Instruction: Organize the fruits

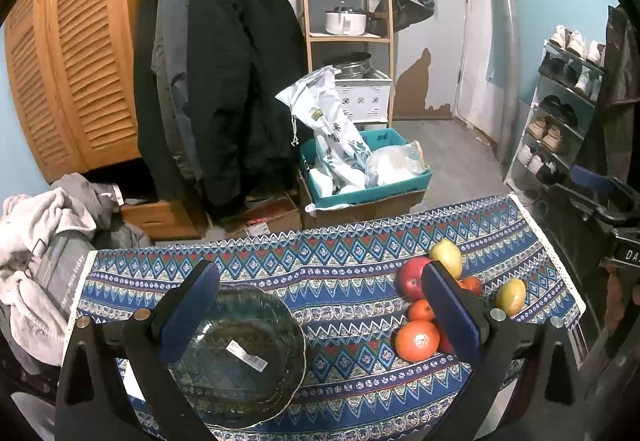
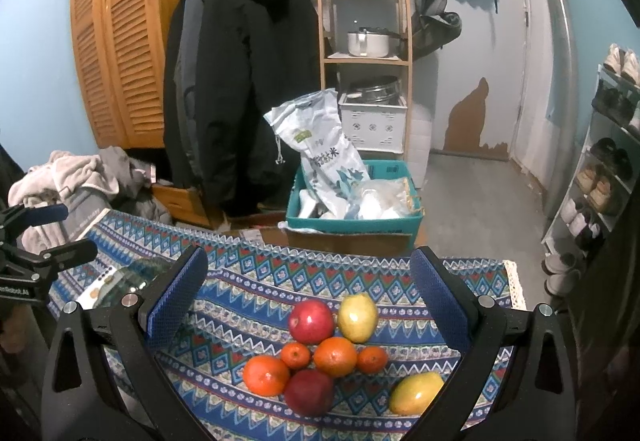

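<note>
Your fruit sits in a tight cluster on the right half of the blue patterned cloth covering the tabletop (image 2: 248,277): a shiny red apple (image 2: 311,322) touching a yellow-green pear (image 2: 357,317) at the far side, a mid-sized orange (image 2: 335,356) in the middle flanked by two small tangerines (image 2: 295,355), a bigger orange (image 2: 265,375) and a dark red apple (image 2: 309,392) nearest you, and a yellow-orange mango (image 2: 416,393) lying just apart on the right. Nothing is in the dark green scalloped glass bowl (image 1: 240,357) yet; it stands empty on the left of the cloth, a white price sticker inside it. Your right claw (image 2: 308,297) hovers above the pile, spread wide and carrying nothing; your left claw (image 1: 320,305) is likewise released and empty, poised between bowl and fruit. So you look to be at the very start: picking a first piece. The mango, standing clear of the rest, seems the easiest grab; drop the right claw straight down around it and squeeze gently, since round fruit may roll and nudge its neighbours.
</note>
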Tool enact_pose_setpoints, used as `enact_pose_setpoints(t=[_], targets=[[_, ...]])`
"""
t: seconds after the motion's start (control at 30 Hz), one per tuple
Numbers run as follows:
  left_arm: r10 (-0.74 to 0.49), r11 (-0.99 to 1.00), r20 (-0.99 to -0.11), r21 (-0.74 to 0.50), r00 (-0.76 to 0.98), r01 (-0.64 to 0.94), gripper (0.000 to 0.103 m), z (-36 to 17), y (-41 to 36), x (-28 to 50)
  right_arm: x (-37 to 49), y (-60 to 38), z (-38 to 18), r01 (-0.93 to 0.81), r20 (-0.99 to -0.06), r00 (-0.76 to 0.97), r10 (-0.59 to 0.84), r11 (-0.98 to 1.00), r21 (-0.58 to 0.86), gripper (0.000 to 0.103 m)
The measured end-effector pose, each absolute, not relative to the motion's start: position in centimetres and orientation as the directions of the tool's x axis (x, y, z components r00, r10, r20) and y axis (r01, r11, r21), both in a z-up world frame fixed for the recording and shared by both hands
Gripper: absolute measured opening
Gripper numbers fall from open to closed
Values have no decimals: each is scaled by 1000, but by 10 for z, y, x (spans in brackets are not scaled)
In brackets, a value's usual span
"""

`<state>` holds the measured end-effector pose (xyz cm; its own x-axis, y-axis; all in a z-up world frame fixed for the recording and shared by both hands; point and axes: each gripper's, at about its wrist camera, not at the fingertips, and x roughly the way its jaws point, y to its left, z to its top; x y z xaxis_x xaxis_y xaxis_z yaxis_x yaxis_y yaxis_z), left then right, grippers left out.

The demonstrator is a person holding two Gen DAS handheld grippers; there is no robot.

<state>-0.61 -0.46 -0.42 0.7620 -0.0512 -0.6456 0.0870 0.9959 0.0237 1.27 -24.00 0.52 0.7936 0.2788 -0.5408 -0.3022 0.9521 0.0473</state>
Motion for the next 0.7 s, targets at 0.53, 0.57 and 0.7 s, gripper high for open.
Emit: enact_pose_setpoints(t=[0.53,0.57,0.7], targets=[[-39,997,-645,28,763,75,102,-2,-5,-4,10,-245,4,-290,-552,790,266,956,46,99],[-36,997,-647,31,761,73,103,-2,-5,-3,10,-245,3,-289,-552,790,265,956,46,99],[-35,997,-651,32,759,74,102,-2,-6,-1,10,-248,3,-283,-556,789,261,958,47,99]])
